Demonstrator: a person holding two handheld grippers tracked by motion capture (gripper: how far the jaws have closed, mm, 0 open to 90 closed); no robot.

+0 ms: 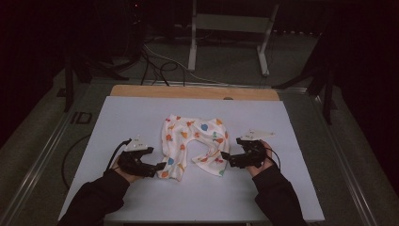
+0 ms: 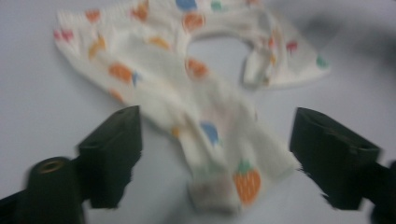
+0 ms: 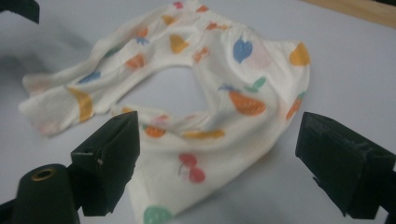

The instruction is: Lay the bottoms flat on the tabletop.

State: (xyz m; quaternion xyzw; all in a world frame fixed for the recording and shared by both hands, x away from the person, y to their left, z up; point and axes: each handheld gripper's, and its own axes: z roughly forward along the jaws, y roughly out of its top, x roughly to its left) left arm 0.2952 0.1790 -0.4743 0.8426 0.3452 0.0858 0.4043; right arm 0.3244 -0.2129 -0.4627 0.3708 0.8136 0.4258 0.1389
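A small pair of cream trousers (image 1: 193, 141) printed with coloured fruit lies crumpled on the white table cover (image 1: 141, 113), legs pointing toward me. My left gripper (image 1: 160, 167) sits at the end of the left leg. In the left gripper view its jaws stand apart on either side of that leg's cuff (image 2: 224, 186), not pressing it, so the left gripper (image 2: 219, 140) is open. My right gripper (image 1: 225, 157) is at the end of the right leg. In the right gripper view the cloth (image 3: 224, 93) reaches between the wide jaws of the right gripper (image 3: 219, 144), untouched.
A wooden strip (image 1: 188, 92) borders the table's far edge. Beyond it stand a white metal frame (image 1: 230, 23) and loose cables (image 1: 155, 66) on the floor. Bare white cover lies to the left, right and front of the trousers.
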